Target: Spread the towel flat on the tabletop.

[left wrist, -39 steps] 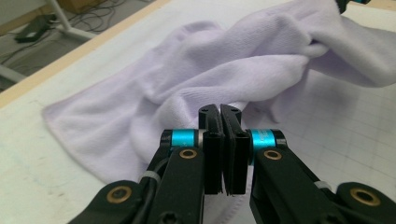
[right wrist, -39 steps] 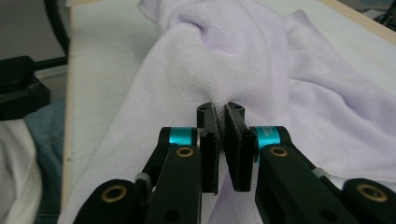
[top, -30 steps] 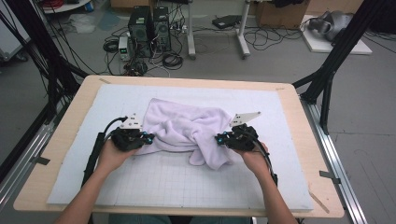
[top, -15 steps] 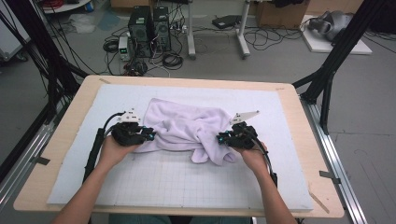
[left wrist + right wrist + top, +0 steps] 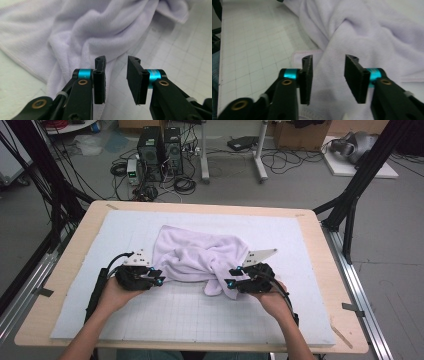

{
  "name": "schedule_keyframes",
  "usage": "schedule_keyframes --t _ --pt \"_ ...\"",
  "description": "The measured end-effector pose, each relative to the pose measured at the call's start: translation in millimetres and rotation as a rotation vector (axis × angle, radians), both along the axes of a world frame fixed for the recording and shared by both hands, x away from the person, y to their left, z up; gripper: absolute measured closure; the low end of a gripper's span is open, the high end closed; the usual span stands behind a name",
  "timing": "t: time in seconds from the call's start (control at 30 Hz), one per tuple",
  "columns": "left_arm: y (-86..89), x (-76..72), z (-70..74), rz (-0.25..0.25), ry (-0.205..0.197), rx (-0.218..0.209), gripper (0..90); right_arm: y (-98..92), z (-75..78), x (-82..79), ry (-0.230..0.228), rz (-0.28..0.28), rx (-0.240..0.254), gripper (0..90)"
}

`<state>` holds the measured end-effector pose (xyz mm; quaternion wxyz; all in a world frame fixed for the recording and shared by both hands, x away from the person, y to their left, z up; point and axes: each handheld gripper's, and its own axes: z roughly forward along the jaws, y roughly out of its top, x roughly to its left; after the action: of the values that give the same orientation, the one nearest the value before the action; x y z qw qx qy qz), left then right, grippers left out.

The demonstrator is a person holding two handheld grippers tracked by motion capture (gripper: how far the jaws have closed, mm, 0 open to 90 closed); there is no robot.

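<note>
Towel lies bunched on the surface, long axis running across between both tongs. Left tongs have just been opening, now part open, nothing pinched, towel edge just ahead and to their left. Right tongs have also just been opening, gap moderate, over a towel fold but pads not pressing it. Both sit about equally near; next regrip likely turns on the edge ahead

One towel, one gridded mat, two tongs
</note>
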<state>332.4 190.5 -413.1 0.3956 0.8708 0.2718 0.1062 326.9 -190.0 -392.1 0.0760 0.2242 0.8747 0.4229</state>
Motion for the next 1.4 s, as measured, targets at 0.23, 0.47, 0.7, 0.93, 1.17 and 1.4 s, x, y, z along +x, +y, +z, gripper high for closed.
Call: schedule_keyframes --t 0.23,0.47,0.7,0.93,1.17,1.4 --pt "-18.0 11.1 -22.1 0.0 0.012 0.08 64.6 12.0 -32.0 2.7 0.055 -0.005 -0.079 51.4" --pt "-21.6 13.7 -23.2 0.023 -0.042 0.116 84.3 11.2 -41.6 8.9 0.054 -0.034 -0.089 77.7" --pt "-15.3 7.7 -14.2 0.016 -0.044 0.086 87.1 8.3 -30.2 1.6 0.046 0.0 -0.059 84.0" --pt "9.0 -16.8 14.7 -0.001 -0.082 0.045 87.4 -0.9 -0.2 -17.2 0.007 0.029 0.008 83.9" --pt "29.5 -36.1 37.3 0.012 -0.131 0.029 87.4 0.6 26.4 -28.1 -0.022 0.065 0.057 84.0" --pt "40.8 -11.2 38.6 0.088 -0.121 0.024 87.4 -3.6 28.8 -1.5 -0.037 0.0 0.015 84.0"
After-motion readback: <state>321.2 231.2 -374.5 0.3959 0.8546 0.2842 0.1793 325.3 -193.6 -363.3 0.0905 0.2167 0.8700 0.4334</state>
